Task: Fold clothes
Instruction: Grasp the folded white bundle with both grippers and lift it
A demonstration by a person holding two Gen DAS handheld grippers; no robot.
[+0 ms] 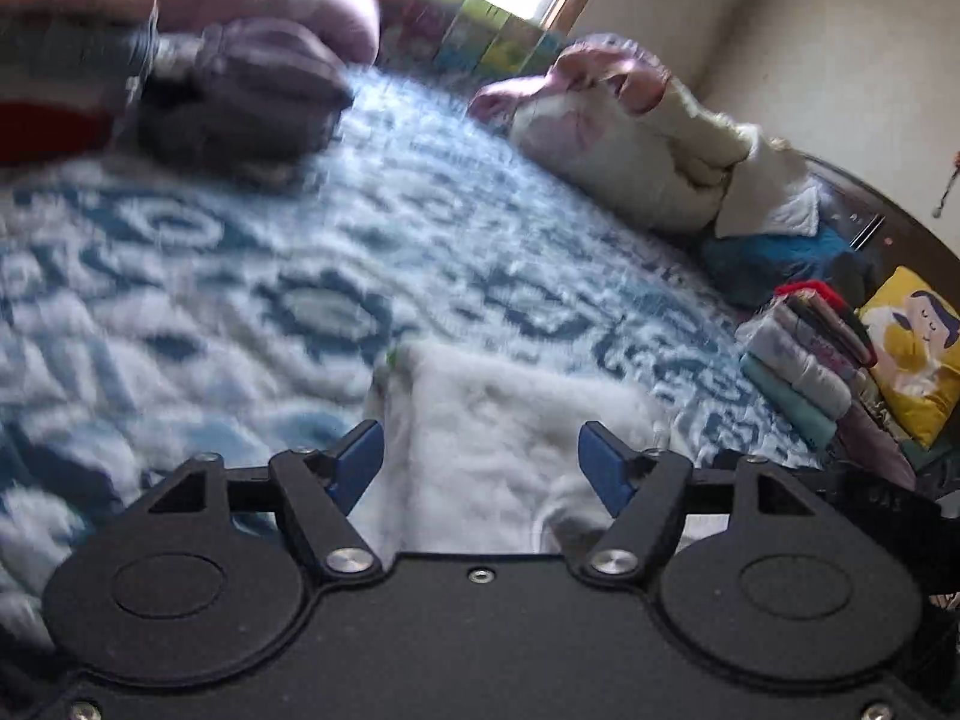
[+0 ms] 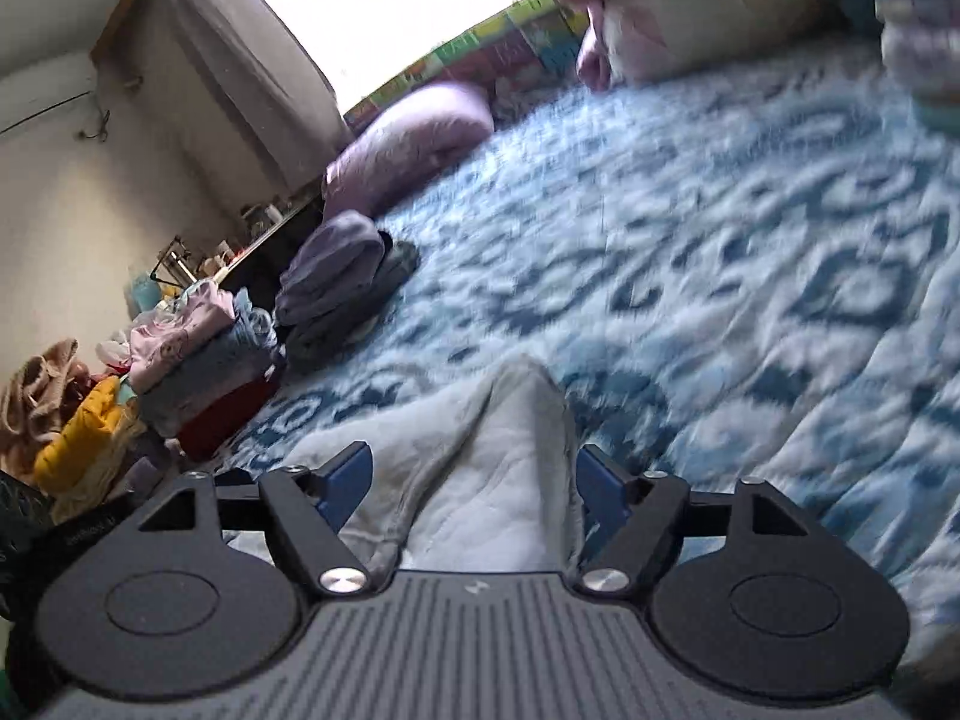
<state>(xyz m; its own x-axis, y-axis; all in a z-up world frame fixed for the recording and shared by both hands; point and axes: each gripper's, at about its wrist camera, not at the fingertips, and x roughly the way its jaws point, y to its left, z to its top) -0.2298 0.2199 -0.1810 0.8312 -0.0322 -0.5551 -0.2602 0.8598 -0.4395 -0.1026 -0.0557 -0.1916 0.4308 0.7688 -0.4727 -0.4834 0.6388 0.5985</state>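
A white garment (image 1: pixel 510 420) lies on the blue-and-white patterned bedspread (image 1: pixel 300 276) right under my left gripper (image 1: pixel 480 465), whose blue pads stand wide apart over it. In the right wrist view the same pale garment (image 2: pixel 480 468) shows a raised folded corner between the blue pads of my right gripper (image 2: pixel 474 480), which is also open. Neither gripper pinches the cloth. Both views are motion-blurred.
A stack of folded clothes (image 1: pixel 810 360) and a yellow cushion (image 1: pixel 918 348) sit at the bed's right edge. A dark folded pile (image 1: pixel 240 108) and pink pillow (image 2: pixel 414 138) lie far left. A white and pink duvet heap (image 1: pixel 630 138) is at the back. Unfolded clothes (image 2: pixel 198 360) pile at the left.
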